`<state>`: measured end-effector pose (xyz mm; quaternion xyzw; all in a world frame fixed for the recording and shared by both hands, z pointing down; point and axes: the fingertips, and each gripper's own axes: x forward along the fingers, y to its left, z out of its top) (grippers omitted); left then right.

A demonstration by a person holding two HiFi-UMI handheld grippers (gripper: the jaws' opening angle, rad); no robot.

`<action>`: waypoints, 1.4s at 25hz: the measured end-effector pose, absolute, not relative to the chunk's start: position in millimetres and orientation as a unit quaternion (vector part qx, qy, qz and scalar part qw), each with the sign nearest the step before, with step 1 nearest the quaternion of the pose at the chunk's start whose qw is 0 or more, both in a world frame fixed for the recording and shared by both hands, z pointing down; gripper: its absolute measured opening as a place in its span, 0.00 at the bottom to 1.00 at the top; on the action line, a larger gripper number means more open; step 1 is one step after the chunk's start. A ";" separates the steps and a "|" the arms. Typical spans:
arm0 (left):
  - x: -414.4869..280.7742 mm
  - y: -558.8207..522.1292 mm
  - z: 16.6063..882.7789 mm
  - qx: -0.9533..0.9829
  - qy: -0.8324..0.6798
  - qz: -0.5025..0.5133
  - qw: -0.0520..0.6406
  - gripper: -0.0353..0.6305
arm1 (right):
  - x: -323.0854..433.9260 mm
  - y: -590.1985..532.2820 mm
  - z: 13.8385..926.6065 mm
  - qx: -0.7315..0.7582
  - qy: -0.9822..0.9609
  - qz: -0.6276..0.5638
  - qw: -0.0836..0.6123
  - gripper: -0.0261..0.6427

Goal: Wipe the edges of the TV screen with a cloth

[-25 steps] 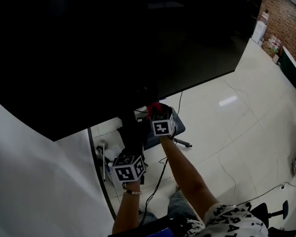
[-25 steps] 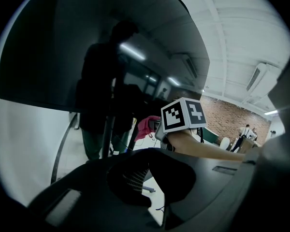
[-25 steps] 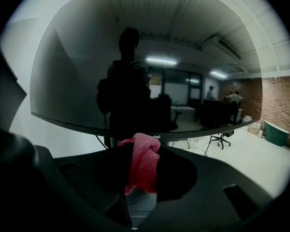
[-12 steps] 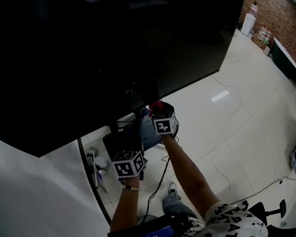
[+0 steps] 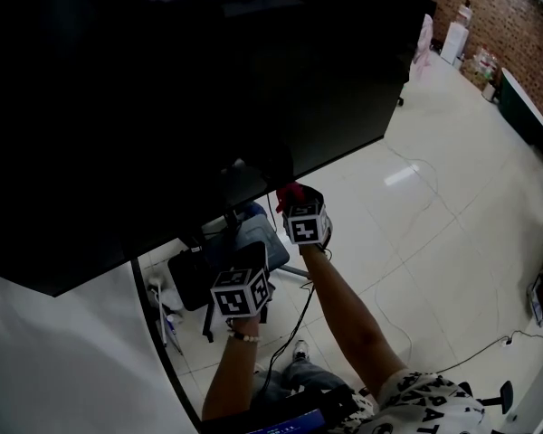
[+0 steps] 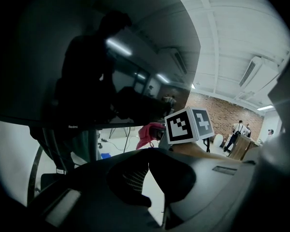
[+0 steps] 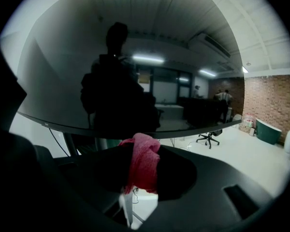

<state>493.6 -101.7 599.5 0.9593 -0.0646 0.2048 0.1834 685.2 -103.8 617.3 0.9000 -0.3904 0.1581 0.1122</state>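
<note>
The big black TV screen [image 5: 190,80] fills the upper left of the head view, and its lower edge [image 5: 326,159] runs up to the right. My right gripper [image 5: 293,199] is shut on a red cloth [image 5: 290,192] right at that lower edge. In the right gripper view the cloth [image 7: 144,161] bunches between the jaws, just under the screen's bottom edge [image 7: 193,129]. My left gripper [image 6: 148,159] is shut with nothing in it and hangs lower and to the left, its marker cube [image 5: 241,292] below the screen. From there the cloth [image 6: 147,135] shows beside the right gripper's cube [image 6: 188,124].
Under the TV are a dark stand base [image 5: 217,265], stand legs and cables [image 5: 294,319] on the white tiled floor [image 5: 434,233]. A white panel [image 5: 63,360] lies at lower left. A brick wall [image 5: 502,16] with stored items is far right.
The right gripper with the cloth has shifted rightward along the TV's lower edge, nearer its right corner. The left gripper rose slightly. Both stayed shut.
</note>
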 end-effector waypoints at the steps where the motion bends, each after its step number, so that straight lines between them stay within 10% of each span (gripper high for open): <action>1: 499.5 -98.4 599.2 0.959 -0.063 0.207 0.182 0.03 | 691.3 -99.8 617.5 0.901 -0.388 0.159 0.115 0.23; 35: 717.2 49.1 596.6 0.962 -0.057 0.198 0.178 0.04 | 915.3 69.8 607.0 0.914 -0.360 0.150 0.109 0.23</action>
